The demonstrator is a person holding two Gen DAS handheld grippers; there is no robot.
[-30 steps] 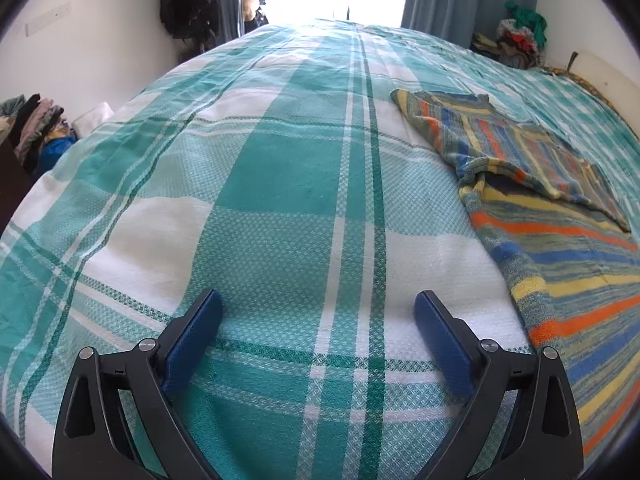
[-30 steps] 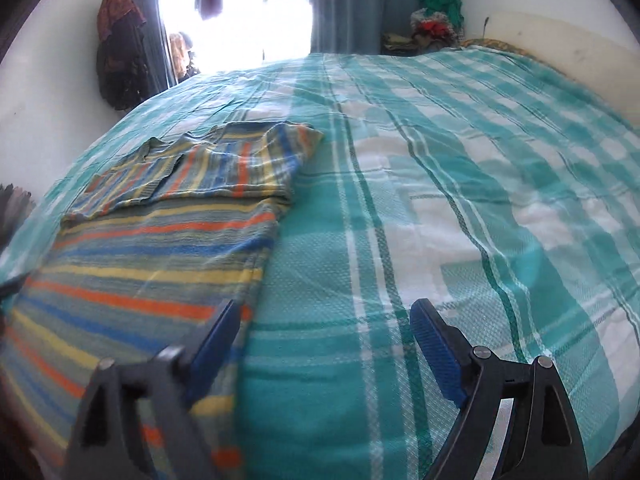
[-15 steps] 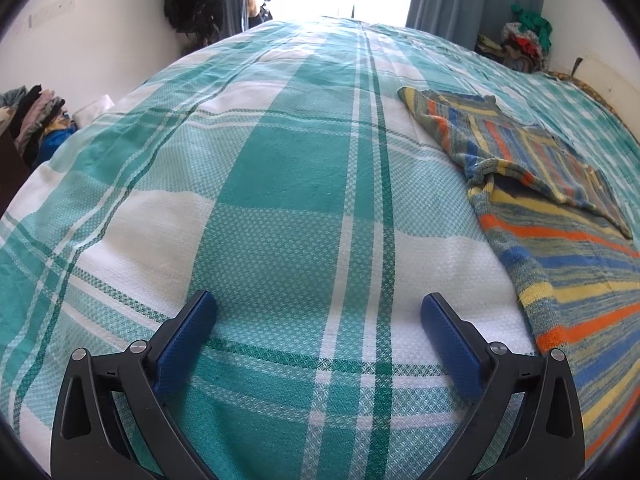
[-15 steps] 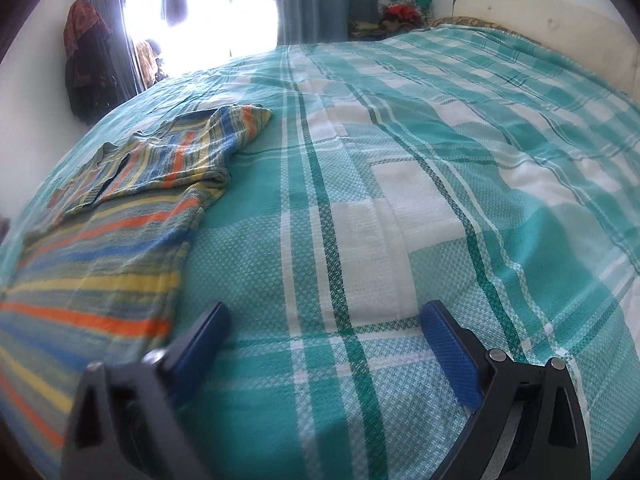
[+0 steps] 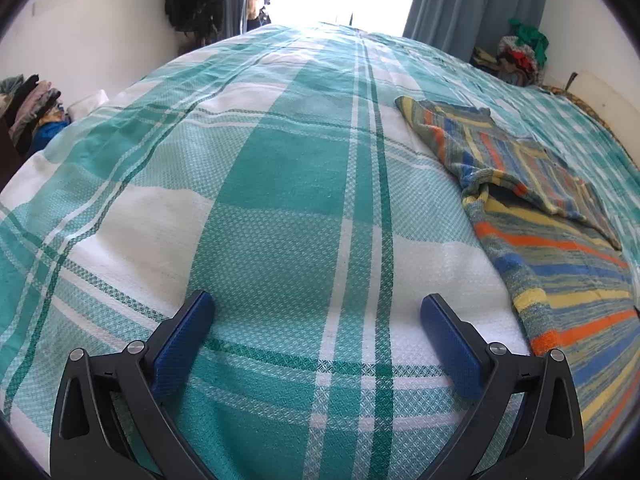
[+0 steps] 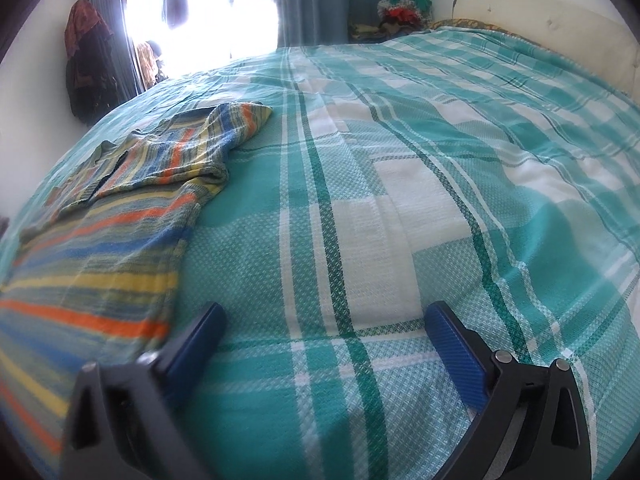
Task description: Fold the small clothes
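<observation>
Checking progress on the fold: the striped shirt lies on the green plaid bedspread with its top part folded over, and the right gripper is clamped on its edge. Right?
Not quite. The right gripper is open and empty, over bare bedspread beside the striped shirt, as the right wrist view shows; its jaws have just been opening. The rest stands.

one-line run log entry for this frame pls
task: fold small clothes | left gripper: open, empty | right gripper: jaws just opened, empty | striped shirt: on bedspread, sleeve folded in, ungripped

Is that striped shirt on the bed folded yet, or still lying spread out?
Partly folded. The shirt lies flat on the bed, with its top part, sleeves included, turned over onto the body.
</observation>
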